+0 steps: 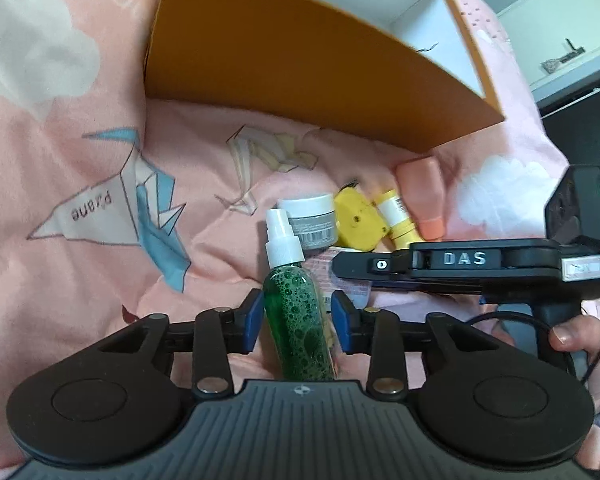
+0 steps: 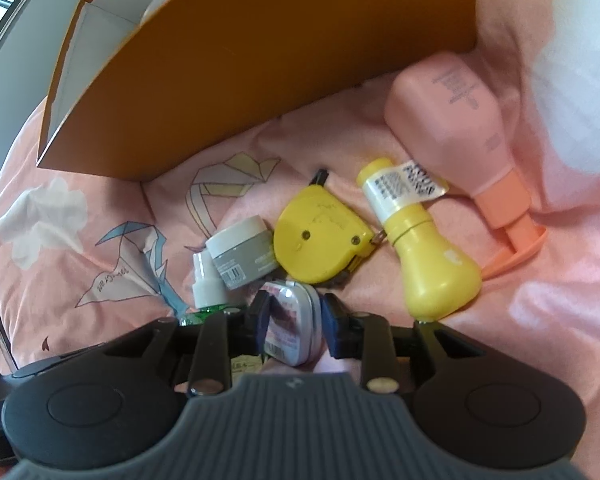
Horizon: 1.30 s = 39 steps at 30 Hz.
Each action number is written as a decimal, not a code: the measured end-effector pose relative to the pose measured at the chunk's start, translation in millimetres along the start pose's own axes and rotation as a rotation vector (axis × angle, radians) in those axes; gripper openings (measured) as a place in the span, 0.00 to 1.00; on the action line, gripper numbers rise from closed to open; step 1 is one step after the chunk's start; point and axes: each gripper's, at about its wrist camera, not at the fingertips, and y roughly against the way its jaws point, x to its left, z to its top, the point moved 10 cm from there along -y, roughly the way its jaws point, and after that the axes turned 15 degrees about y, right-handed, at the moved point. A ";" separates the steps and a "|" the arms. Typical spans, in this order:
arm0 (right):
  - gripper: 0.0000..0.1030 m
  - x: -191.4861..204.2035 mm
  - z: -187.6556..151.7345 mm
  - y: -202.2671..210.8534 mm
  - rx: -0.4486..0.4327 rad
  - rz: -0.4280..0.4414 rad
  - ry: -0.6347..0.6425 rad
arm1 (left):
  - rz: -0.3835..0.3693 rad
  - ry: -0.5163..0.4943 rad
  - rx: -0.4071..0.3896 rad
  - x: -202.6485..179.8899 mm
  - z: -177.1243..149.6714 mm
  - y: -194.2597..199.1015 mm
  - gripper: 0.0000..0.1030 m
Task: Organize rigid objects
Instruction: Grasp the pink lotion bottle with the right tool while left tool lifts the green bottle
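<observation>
In the left wrist view, my left gripper stands open around a green spray bottle with a white cap; small gaps show on both sides of the bottle. In the right wrist view, my right gripper straddles a small silver tin; the jaws look close to its sides, contact unclear. Beyond lie a grey jar, a yellow tape measure, a yellow bottle and a pink pump bottle. The orange box stands behind them.
Everything lies on a soft pink bedsheet with paper-plane prints. The orange box has white inner compartments. The right gripper's body reaches across from the right in the left wrist view. A room with furniture shows at the far right.
</observation>
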 end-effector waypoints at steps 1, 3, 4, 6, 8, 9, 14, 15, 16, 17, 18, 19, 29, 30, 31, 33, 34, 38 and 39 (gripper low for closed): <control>0.29 -0.4 -0.6 -0.9 0.002 0.004 -0.004 | 0.011 0.009 0.010 2.4 -1.4 -4.8 0.41; 0.31 -0.6 -0.9 -4.6 0.006 0.014 -0.010 | 0.029 0.028 0.035 7.0 -2.4 -14.8 0.44; 0.32 -1.2 -1.2 -6.0 0.008 0.019 -0.014 | 0.023 0.037 0.048 7.7 -2.9 -18.9 0.46; 0.33 -2.0 -2.3 -8.7 0.015 0.026 -0.020 | 0.015 0.050 0.066 9.2 -2.2 -24.1 0.52; 0.33 -1.2 -3.0 -11.7 0.020 0.025 -0.019 | 0.009 0.081 0.090 11.7 -2.5 -32.5 0.60; 0.33 -0.5 -3.0 -12.9 0.022 0.023 -0.017 | 0.002 0.094 0.127 12.5 -5.5 -39.4 0.61; 0.32 -0.2 -3.5 -13.2 0.020 0.027 -0.021 | -0.003 0.105 0.119 12.4 -8.2 -40.4 0.57; 0.32 -1.2 -3.6 -12.3 0.017 0.030 -0.025 | -0.001 0.104 0.109 11.5 -8.6 -37.0 0.57; 0.32 -1.5 -3.6 -11.4 0.015 0.034 -0.028 | 0.003 0.100 0.098 10.9 -9.4 -32.7 0.56; 0.32 -1.6 -3.8 -10.9 0.013 0.037 -0.031 | 0.008 0.091 0.086 10.1 -9.6 -28.4 0.56; 0.32 -2.3 -3.7 -10.1 0.012 0.040 -0.032 | 0.012 0.083 0.078 9.2 -10.2 -25.2 0.57; 0.32 -4.0 -3.9 -9.4 0.013 0.041 -0.032 | 0.011 0.083 0.073 9.1 -8.5 -22.9 0.56; 0.39 4.4 4.0 7.9 0.025 -0.078 0.111 | -0.010 0.094 0.013 11.8 -2.4 -1.8 0.34; 0.40 5.1 6.0 13.1 0.014 -0.096 0.141 | -0.012 0.091 0.004 11.7 -1.5 2.1 0.33; 0.40 6.2 8.9 19.9 -0.003 -0.112 0.174 | -0.011 0.086 -0.006 10.2 0.3 4.4 0.33; 0.40 6.0 14.6 32.1 -0.033 -0.152 0.243 | -0.009 0.065 -0.027 5.7 4.0 8.1 0.32; 0.40 5.5 17.4 37.3 -0.048 -0.180 0.279 | -0.008 0.053 -0.036 4.0 5.5 10.1 0.32; 0.40 -3.3 27.4 52.7 -0.098 -0.318 0.416 | -0.006 0.018 -0.079 -1.6 16.1 16.3 0.32; 0.40 -6.9 29.3 54.8 -0.103 -0.341 0.434 | -0.004 0.015 -0.090 -2.3 19.5 18.0 0.32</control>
